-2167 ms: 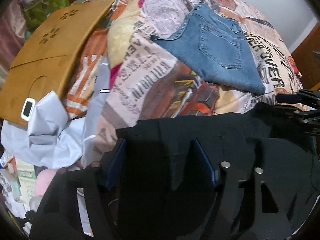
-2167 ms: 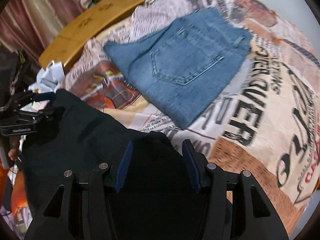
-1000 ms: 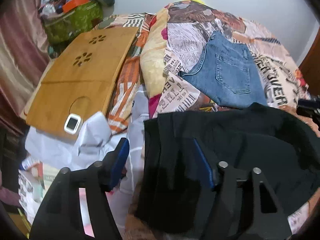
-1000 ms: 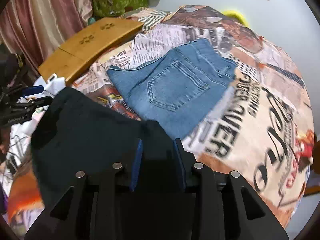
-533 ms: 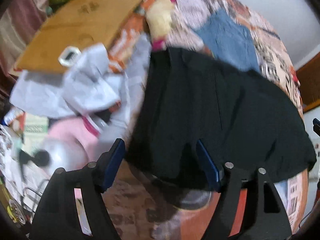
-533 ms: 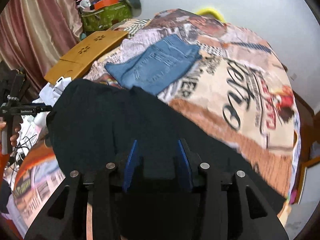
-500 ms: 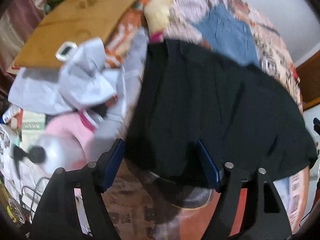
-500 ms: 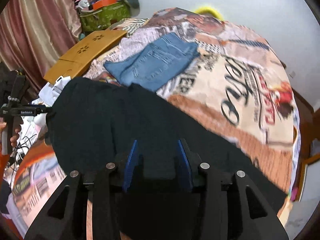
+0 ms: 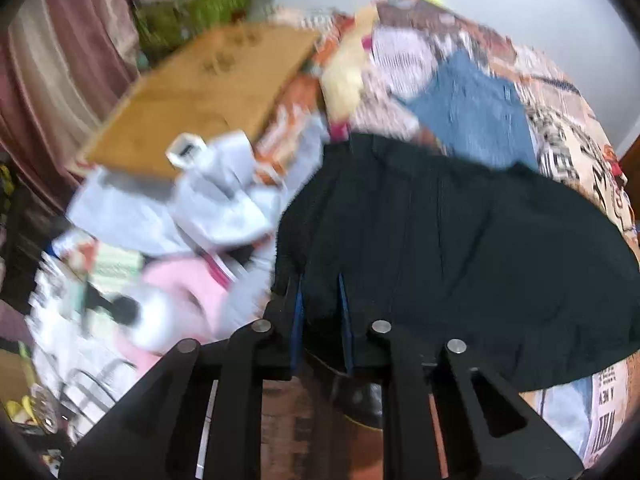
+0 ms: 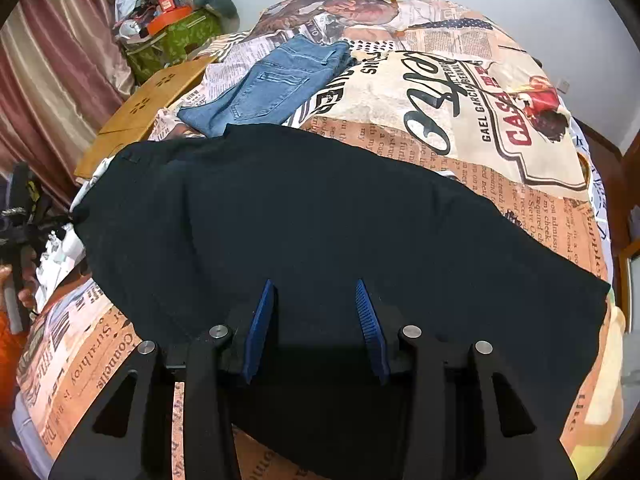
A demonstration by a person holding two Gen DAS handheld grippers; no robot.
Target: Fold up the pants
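On the far left, off the edge of the bed, a heap of pale clothes [image 9: 192, 208] lay beside a wooden lap desk [image 9: 200, 100]. That clutter was the first hazard as I saw it: the near left corner of the black pants [image 10: 320, 216] hung close to it, and any drag that way could have pulled the fabric off the newsprint bedspread [image 10: 480, 120] and into the pile.

The left gripper [image 9: 320, 312] had just been closing, and its blue pads stood nearly together with a bunch of black cloth between them at that left edge. The view there was smeared, so I could not be sure how much cloth it had bitten; a thin bite might slip once the fabric was lifted.

Across the middle the pants lay spread wide and mostly flat on the bed, reaching almost to the folded blue jeans [image 10: 276, 84] behind them. A fold swung too far back could have landed on the jeans and disturbed that finished piece.

To the right, the right gripper [image 10: 316, 324] stood over the near hem with its pads apart and dark cloth lying between them, unpinched. If the left hand had lifted alone, the pants would likely have twisted and the fold come out crooked.
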